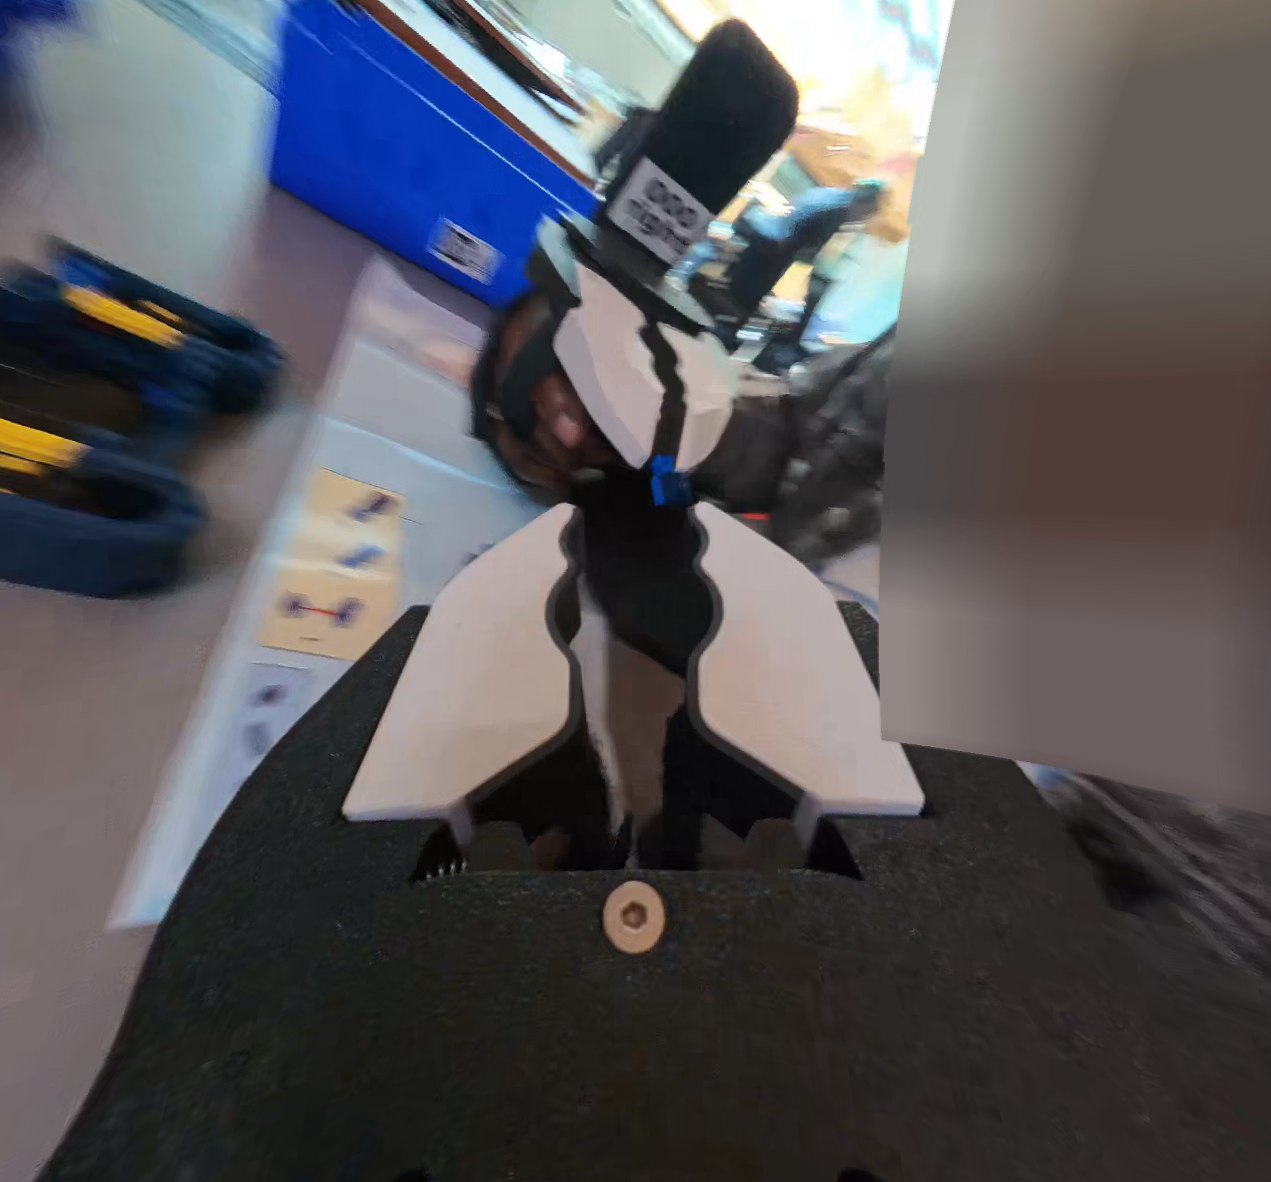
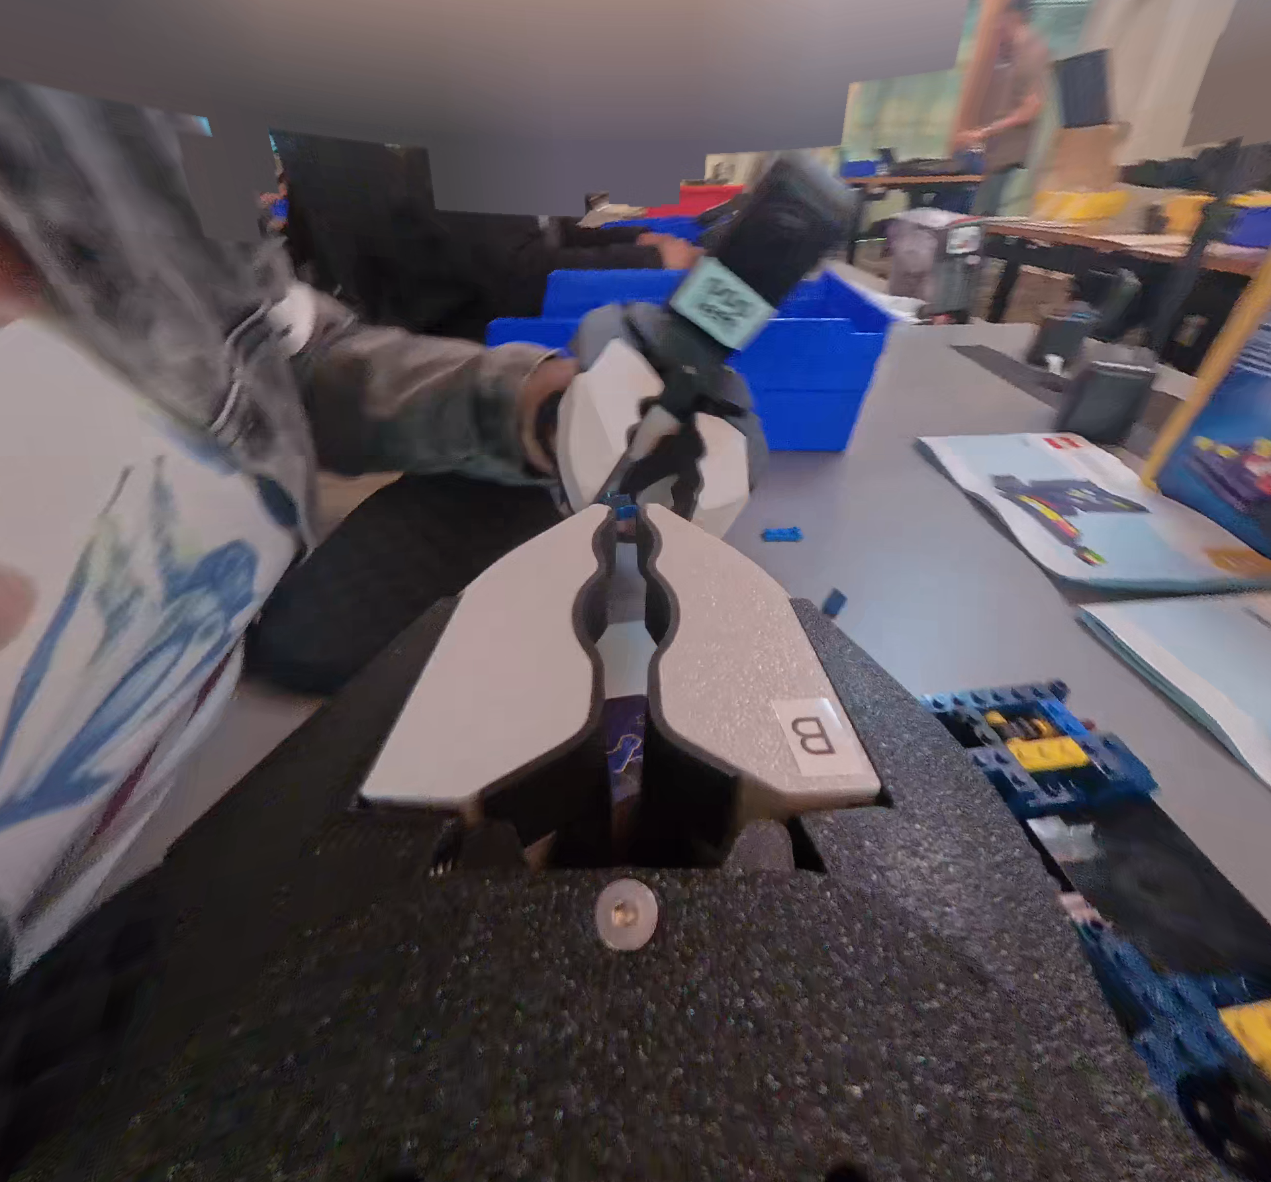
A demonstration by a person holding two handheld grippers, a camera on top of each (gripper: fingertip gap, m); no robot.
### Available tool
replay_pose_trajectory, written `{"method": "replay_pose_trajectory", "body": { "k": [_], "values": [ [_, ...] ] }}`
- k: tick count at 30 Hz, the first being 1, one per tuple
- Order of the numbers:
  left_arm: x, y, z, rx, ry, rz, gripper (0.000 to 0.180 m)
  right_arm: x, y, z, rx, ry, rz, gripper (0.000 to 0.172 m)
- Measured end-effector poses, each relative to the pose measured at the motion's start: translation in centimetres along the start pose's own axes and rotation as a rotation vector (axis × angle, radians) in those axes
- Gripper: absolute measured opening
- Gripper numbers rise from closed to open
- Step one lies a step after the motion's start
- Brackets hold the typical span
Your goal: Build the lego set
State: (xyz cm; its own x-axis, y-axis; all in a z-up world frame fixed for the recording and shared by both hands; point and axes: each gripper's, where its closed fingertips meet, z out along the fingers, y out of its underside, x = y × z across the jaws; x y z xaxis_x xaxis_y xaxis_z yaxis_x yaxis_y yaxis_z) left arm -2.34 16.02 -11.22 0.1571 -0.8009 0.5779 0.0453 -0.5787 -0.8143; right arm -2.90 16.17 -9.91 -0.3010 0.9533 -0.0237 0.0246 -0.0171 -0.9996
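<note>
Both hand-held grippers are up off the grey bench [image 2: 928, 564], tip to tip, nearly in line. The right hand-held gripper [image 2: 622, 516] is clenched on a small blue plastic brick piece [image 2: 624, 510]. The left wrist view confirms this from the other side, where the same piece [image 1: 670, 481] sits at the very end of the right one's white fingers [image 1: 619, 378]. The left hand-held gripper [image 1: 636, 512] stands released, its fingertips [image 1: 715, 530] apart, with the blue piece just ahead of the gap and nearer the right-hand finger than the middle. No pad of the left one can be seen touching it. A person's hand [image 1: 543, 420] and grey sleeve [image 2: 413, 392] are behind the grippers. Both views are smeared by motion, so fine contact is hard to read. Judgement on handling: the piece is tiny and pinched only at the tip ends, so the margin is slim. Any twist or sideways nudge from the left fingers could lever it out of the pinch. It would be best to hold the right grip firm and steady and to centre the open fingers on the piece before they meet it. The two tools should stay on one axis, with any motion slow enough that the views sharpen. Round about on the bench lie a loose flat blue brick strip [image 2: 782, 534], a small dark blue piece [image 2: 834, 600], an open printed instruction booklet [image 2: 1066, 509], a blue and yellow brick-built model [image 2: 1031, 750] and a blue plastic bin [image 2: 811, 378] behind.
</note>
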Motion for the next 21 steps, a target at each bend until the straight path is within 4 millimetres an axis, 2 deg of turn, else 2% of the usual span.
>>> {"method": "replay_pose_trajectory", "body": {
  "k": [2, 5, 10, 12, 16, 21],
  "values": [
    [-0.9, -1.1, -0.8, 0.069, -0.196, 0.212, 0.034, 1.0, -0.7, -0.2, 0.05, 0.068, 0.086, 0.005],
    [0.1, -2.7, -1.8, 0.229, -0.371, 0.4, 0.046, 1.5, -1.3, 0.0, 0.112, 0.114, 0.202, 0.005],
    [0.0, -1.1, -1.4, 0.259, -0.422, 0.389, 0.037, 1.4, -1.4, 1.1, 0.177, 0.106, 0.304, 0.004],
    [0.3, -1.5, -1.5, 0.289, -0.419, 0.414, 0.029, 1.3, -1.1, 1.6, 0.169, 0.101, 0.312, 0.004],
    [-0.3, -1.3, -1.8, 0.28, -0.453, 0.411, 0.023, 1.4, -1.1, 1.8, 0.182, 0.112, 0.306, 0.004],
    [-0.1, -1.6, -2.1, 0.298, -0.465, 0.441, 0.016, 1.3, -1.0, 1.8, 0.18, 0.121, 0.296, 0.005]
  ]
}}
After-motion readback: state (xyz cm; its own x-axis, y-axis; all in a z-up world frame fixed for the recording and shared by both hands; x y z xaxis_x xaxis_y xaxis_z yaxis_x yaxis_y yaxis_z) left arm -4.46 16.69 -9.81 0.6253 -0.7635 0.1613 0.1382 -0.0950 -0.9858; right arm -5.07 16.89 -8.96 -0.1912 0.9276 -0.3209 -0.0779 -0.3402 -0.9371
